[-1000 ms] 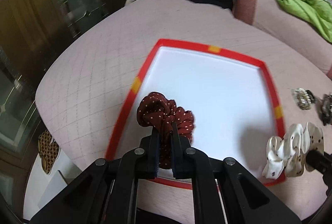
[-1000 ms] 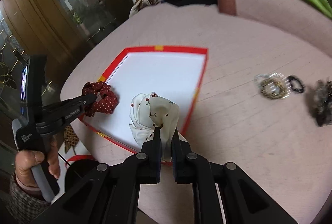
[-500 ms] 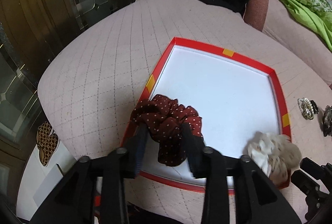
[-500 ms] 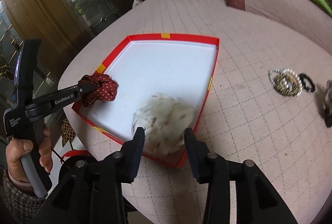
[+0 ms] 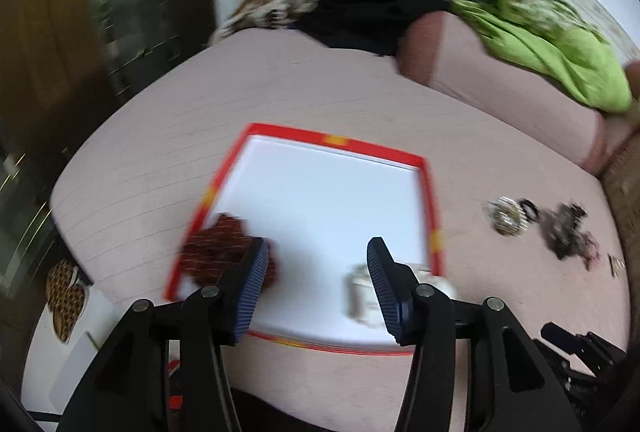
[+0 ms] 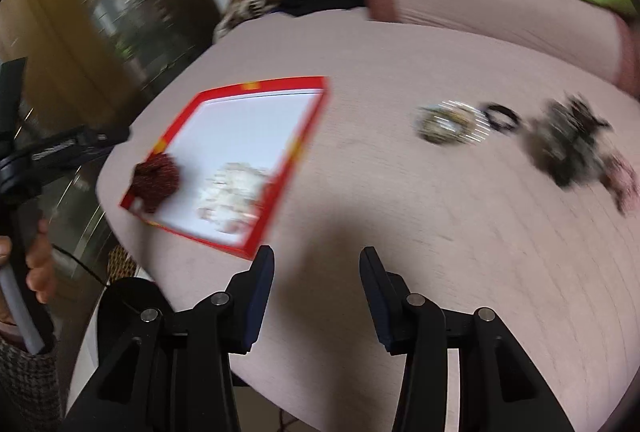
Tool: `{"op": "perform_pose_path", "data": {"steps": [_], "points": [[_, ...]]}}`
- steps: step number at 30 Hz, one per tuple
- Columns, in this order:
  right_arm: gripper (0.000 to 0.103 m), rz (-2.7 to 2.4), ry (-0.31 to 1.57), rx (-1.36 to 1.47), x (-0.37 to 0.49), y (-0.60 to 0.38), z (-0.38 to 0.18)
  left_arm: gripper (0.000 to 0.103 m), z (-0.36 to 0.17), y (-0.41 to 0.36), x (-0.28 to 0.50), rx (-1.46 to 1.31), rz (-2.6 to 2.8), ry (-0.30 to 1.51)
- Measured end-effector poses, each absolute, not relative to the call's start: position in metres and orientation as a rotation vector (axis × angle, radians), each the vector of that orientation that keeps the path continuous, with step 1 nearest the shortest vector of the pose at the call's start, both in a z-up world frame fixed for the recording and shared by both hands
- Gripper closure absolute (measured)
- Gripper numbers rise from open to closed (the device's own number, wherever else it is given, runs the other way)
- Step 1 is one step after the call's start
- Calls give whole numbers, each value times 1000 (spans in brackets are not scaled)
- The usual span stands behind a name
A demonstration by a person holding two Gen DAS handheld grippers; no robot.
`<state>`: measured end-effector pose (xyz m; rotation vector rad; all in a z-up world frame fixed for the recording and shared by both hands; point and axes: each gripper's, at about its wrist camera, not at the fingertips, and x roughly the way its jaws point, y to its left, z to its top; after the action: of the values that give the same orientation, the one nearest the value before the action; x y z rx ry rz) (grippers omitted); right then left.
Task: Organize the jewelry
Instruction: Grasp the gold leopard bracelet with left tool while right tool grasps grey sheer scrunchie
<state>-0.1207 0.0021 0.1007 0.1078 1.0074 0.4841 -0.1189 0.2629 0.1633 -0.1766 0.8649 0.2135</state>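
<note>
Jewelry pieces, a beaded bracelet coil [image 6: 450,122] and a dark tangled heap [image 6: 572,148], lie on the pink quilted surface [image 6: 400,232], well apart from the red-rimmed white tray [image 5: 340,142]. Inside it rest a maroon dotted scrunchie [image 5: 216,252] and a cream patterned scrunchie [image 6: 232,196]. Both the left gripper [image 5: 316,274] and the right gripper [image 6: 316,286] have just been opening; their jaws stand apart with nothing between them.

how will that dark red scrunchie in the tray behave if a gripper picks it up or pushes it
The dark red scrunchie looks like gathered fabric, so it would probably squash and flop rather than hold shape. It seems light, so a push would likely slide it across the smooth white floor of the tray. Lying bunched and flat, it is unlikely to roll.
</note>
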Motion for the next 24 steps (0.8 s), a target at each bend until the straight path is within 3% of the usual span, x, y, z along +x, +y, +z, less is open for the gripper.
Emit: {"op": "perform_pose_path", "data": {"steps": [11,17,24], "points": [[54,224,992,271,-130,-146,84,52,143,137,-72,-88,-45,942],[54,153,982,338,-129,-190,74,52,111,93,-36,-79,-103,1007],[54,136,989,390,-117,-215,57,53,84,37,-3,141,-189,972]]}}
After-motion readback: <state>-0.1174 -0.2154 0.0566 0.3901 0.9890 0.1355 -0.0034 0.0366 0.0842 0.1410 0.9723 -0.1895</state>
